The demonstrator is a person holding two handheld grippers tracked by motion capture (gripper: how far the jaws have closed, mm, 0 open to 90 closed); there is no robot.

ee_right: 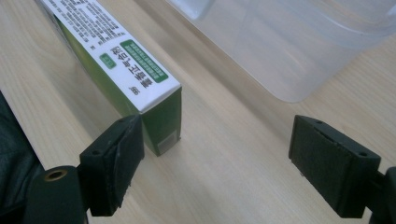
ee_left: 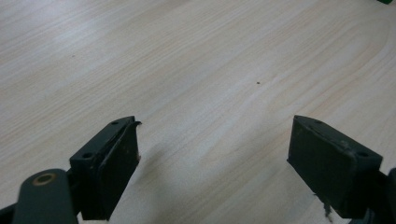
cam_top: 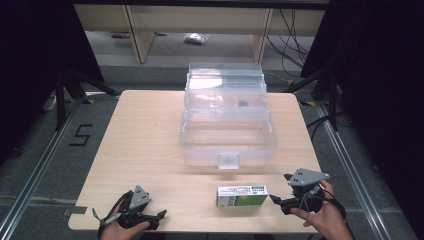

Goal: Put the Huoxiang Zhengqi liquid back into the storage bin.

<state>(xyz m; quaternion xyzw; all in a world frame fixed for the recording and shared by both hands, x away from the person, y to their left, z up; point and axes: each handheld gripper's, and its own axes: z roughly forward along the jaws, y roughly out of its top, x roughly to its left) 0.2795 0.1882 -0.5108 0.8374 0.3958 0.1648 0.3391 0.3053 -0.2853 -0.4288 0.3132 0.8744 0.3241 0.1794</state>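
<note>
My right gripper [ee_right: 215,154] gapes wide, its left pad just beside the green-and-white box [ee_right: 126,65]; my left gripper [ee_left: 215,158] hangs released over bare table [ee_left: 187,56].

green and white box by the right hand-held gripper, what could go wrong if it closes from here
1. The right hand-held gripper is open with the green and white box off to one side, at one jaw, not between them; closing may just nudge it.
2. The clear plastic container sits close behind; a push could knock the box against it.
</note>
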